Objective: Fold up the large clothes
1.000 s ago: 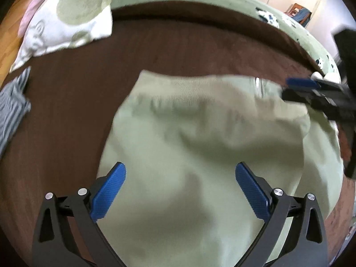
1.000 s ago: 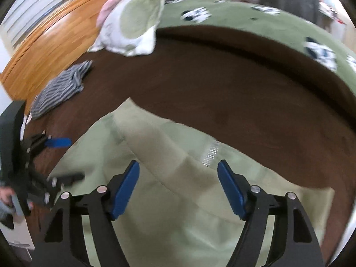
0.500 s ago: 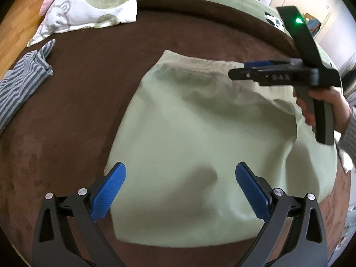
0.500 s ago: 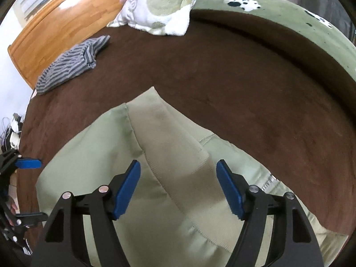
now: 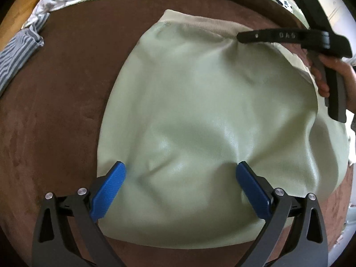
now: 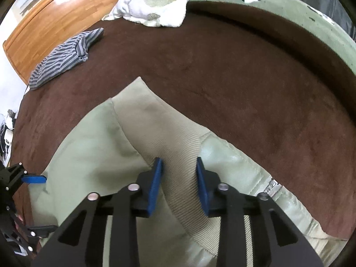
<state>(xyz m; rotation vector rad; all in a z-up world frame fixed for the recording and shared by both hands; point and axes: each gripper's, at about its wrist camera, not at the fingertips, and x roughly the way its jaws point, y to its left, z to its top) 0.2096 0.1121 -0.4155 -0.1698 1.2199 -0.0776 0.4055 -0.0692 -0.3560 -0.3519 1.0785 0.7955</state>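
A pale green leather-look jacket [image 5: 200, 111] lies spread on the brown bed cover [image 5: 62, 111]. Its ribbed beige hem [image 6: 178, 142] runs along the far edge. My left gripper [image 5: 180, 169] is open and hovers low over the jacket's near part, its blue pads [image 5: 111, 187] wide apart over the smooth fabric. My right gripper [image 6: 178, 164] is at the hem. Its jaws are closing, and a ridge of ribbed band is pinched between the pads [image 6: 156, 178]. The left wrist view shows the right gripper [image 5: 267, 36] side-on at the hem, held by a hand [image 5: 333, 71].
A grey striped garment [image 6: 64, 57] lies crumpled at the far left of the bed. A white pillow with green spots [image 6: 155, 0] rests behind it. A green blanket with paw prints [image 6: 278, 6] rims the far side. The jacket's zipper [image 6: 271, 187] shows at right.
The right gripper's jaws have narrowed from wide apart to pinching the ribbed hem. My left gripper has sunk closer to the jacket's near part, still open.
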